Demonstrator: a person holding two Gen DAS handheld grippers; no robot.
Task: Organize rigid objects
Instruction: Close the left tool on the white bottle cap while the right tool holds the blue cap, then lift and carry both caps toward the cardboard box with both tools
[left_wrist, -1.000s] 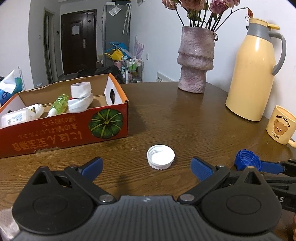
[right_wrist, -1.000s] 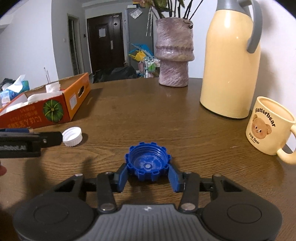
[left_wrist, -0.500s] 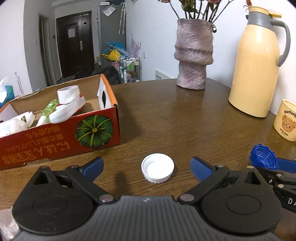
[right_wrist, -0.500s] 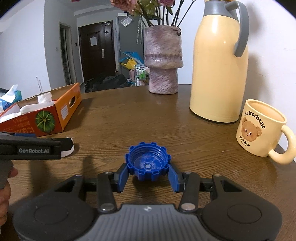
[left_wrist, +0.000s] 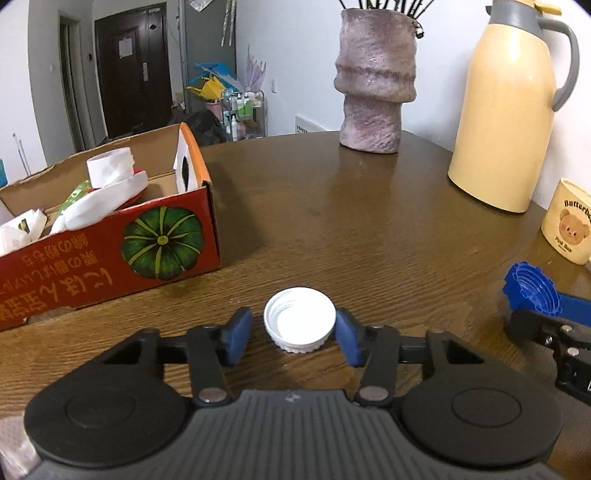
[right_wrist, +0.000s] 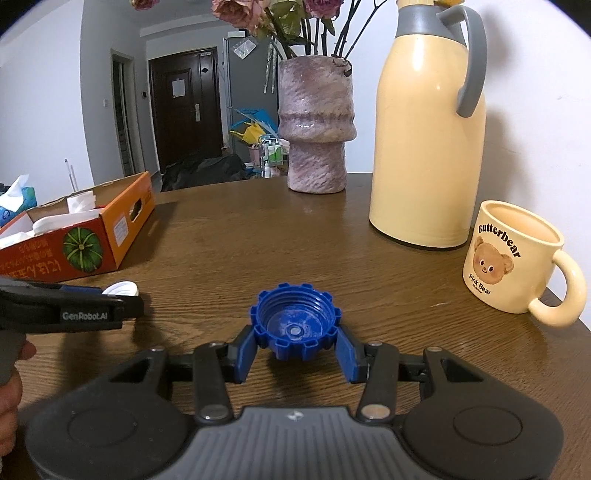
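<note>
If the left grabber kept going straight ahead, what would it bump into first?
The white cap already sits between the left gripper's fingers. Beyond it the wooden table looks free, perhaps up to the vase.

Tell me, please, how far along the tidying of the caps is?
Partway. The orange box already holds several items. The right gripper grips the blue cap; the left gripper brackets the white cap on the table, not fully clamped. Neither cap is boxed yet.

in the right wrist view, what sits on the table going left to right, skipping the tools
pumpkin-print cardboard box → white cap → blue cap → purple vase → cream thermos jug → Butterbear mug
</note>
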